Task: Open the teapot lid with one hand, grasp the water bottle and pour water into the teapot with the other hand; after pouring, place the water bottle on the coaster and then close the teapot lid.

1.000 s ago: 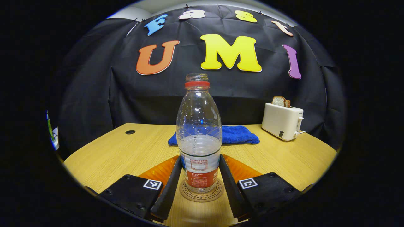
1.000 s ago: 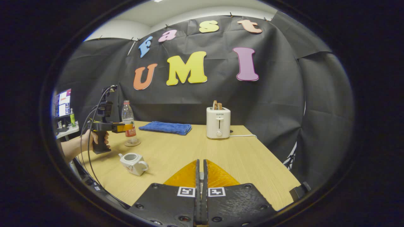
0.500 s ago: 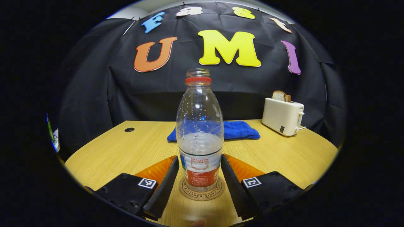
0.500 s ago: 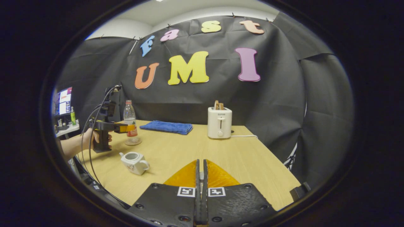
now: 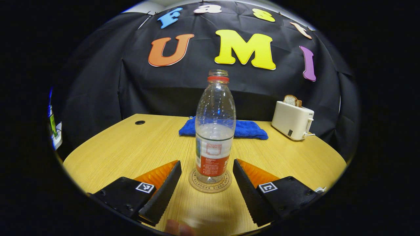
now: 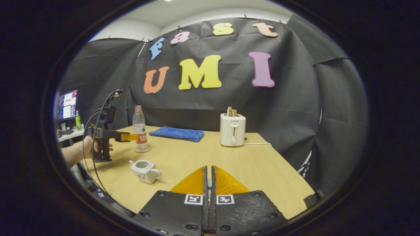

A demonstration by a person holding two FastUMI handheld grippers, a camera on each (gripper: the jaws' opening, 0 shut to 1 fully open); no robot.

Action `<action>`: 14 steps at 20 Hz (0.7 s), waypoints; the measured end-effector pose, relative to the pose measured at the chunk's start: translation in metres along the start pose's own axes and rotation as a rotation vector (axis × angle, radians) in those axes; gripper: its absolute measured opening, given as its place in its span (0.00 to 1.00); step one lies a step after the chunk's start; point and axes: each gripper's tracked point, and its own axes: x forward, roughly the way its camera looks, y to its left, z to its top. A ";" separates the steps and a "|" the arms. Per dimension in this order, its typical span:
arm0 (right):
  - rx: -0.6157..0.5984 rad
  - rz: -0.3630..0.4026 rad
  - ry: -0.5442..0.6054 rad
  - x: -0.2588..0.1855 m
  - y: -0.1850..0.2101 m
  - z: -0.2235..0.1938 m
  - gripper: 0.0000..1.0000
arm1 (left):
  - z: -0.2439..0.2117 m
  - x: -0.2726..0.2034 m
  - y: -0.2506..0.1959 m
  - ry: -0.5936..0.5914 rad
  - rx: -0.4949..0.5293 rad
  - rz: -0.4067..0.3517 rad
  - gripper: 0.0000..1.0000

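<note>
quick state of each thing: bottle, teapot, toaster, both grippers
bottle: uncapped, part full, upright on the coaster
teapot: lid off
toaster: bread in the slots
left gripper: open, short of the bottle
right gripper: jaws shut, nothing visible between them

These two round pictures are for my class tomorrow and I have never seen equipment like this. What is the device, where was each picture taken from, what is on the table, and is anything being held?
A person holds a hand-held gripper with two fingers in each hand; a camera rides on each.

The left gripper view looks along the left gripper, whose fingers stand open on either side of a water bottle, not touching it. The bottle stands upright on a round coaster.

The right gripper view looks along the right gripper, its fingers closed together; whether they pinch anything cannot be told. Farther off it shows the person's hand holding the other gripper.

On the wooden table also stand a white teapot with its top open, a folded blue cloth and a toaster with bread in it.
</note>
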 end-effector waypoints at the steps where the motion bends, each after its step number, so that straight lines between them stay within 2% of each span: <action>1: -0.003 0.017 -0.008 0.004 0.009 0.005 0.00 | 0.003 -0.013 0.005 -0.017 0.003 0.010 0.99; 6: 0.003 0.173 -0.039 0.037 0.076 0.023 0.02 | 0.014 -0.087 0.021 -0.127 0.000 0.058 0.98; 7: -0.002 0.203 -0.040 0.044 0.091 0.025 0.00 | 0.013 -0.094 0.021 -0.144 0.003 0.063 0.99; 10: -0.040 0.290 -0.043 0.059 0.136 0.027 0.00 | 0.005 -0.122 0.019 -0.146 0.003 0.061 0.98; 14: -0.075 0.353 -0.054 0.077 0.170 0.022 0.00 | 0.017 -0.158 0.033 -0.215 0.012 0.111 0.99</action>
